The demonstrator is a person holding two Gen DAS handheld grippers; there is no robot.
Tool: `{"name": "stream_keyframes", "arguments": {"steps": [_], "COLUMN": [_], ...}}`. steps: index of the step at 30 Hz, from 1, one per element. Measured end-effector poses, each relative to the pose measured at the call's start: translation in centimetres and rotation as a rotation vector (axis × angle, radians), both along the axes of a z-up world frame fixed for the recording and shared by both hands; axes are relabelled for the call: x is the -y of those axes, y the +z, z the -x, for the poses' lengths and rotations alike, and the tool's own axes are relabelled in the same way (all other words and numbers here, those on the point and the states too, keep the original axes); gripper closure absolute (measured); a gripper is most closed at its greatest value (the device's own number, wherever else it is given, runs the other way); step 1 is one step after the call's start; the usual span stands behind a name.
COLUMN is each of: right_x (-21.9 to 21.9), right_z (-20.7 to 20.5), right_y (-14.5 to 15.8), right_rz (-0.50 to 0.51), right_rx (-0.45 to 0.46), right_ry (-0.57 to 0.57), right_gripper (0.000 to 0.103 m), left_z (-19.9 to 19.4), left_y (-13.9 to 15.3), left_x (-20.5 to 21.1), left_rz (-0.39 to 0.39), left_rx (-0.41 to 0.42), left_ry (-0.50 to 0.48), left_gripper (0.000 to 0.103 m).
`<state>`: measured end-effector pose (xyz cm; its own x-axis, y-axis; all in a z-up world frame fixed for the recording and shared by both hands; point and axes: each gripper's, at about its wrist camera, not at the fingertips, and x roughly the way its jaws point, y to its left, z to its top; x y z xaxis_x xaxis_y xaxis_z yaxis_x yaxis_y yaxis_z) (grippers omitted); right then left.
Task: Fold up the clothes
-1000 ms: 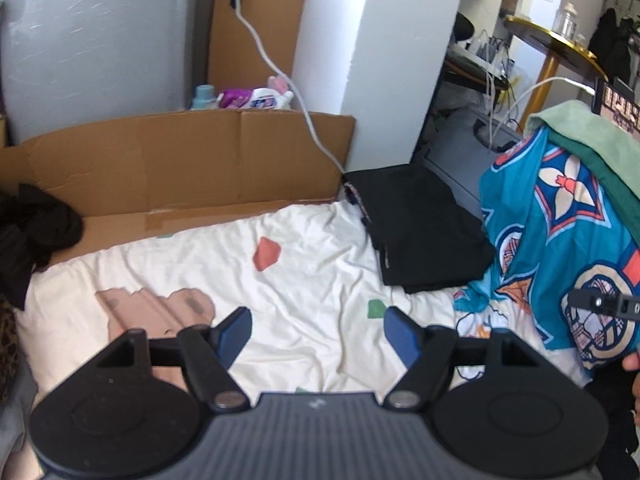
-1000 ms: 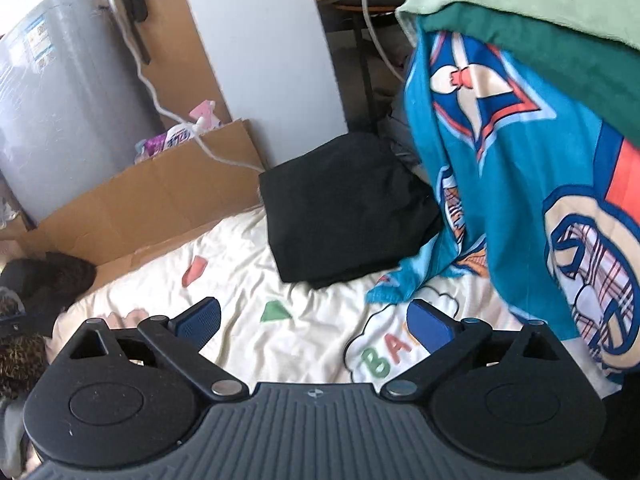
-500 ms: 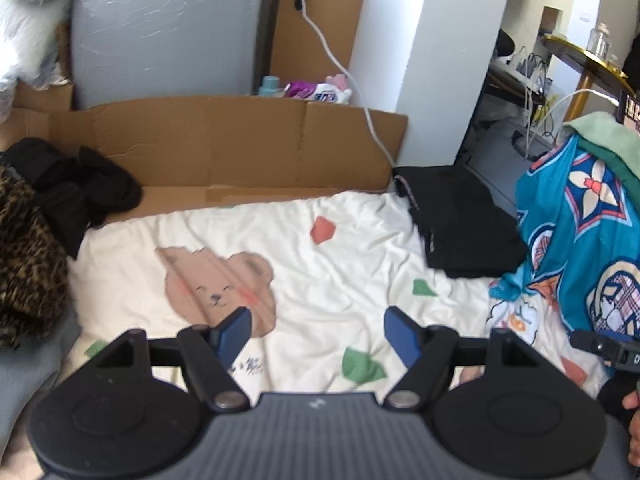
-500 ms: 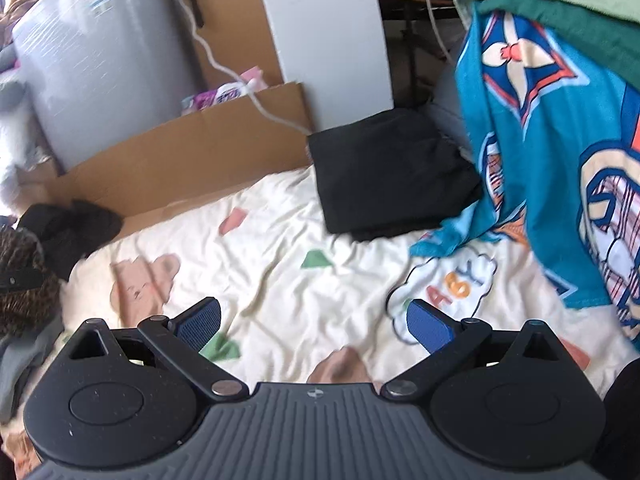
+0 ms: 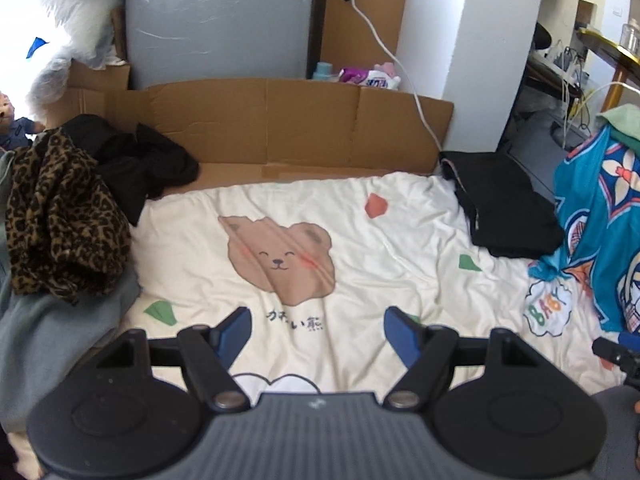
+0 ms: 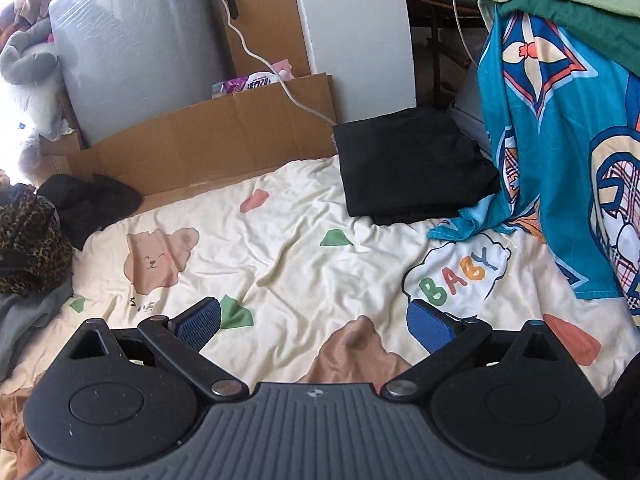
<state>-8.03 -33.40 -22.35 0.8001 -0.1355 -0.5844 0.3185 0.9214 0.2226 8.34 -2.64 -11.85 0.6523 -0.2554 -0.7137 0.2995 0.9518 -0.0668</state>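
left gripper jaws spread, empty, above cream bear-print sheet | right gripper jaws spread, empty | folded black garment at sheet's far right corner | unfolded leopard and black clothes heaped left | cardboard behind sheet | teal blanket hanging right

The left gripper hangs with its blue pads wide apart and nothing between them, over the cream sheet. Its bear print sits just beyond the gripper. Left of the bear lies a leopard garment; right of it, folded black clothes.
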Motion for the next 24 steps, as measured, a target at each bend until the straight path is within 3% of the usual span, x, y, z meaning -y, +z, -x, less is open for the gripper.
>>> {"name": "stream_keyframes", "arguments": {"steps": [9,20,24], "right_x": [0.7,0.4,0.2], "right_z": [1.4,2.4,2.2], "right_y": [-0.3,0.0,-0.2], "right_rz": [-0.075,-0.030,-0.040], "right_rx": [0.032,0.023,0.024], "right_ry": [-0.025,0.035,0.041], "right_gripper": [0.001,0.001,0.001], "left_z": [0.1,2.8,3.5], "left_y": [1.6,-0.9,-2.4], "left_x": [-2.9,-4.2,-4.5], "left_rz": [-0.039,-0.046,-0.056], "left_rx": [0.027,0.025,-0.015], "left_ry": [0.053,0.096,0.087], "left_gripper": [0.028,0.028,0.028]}}
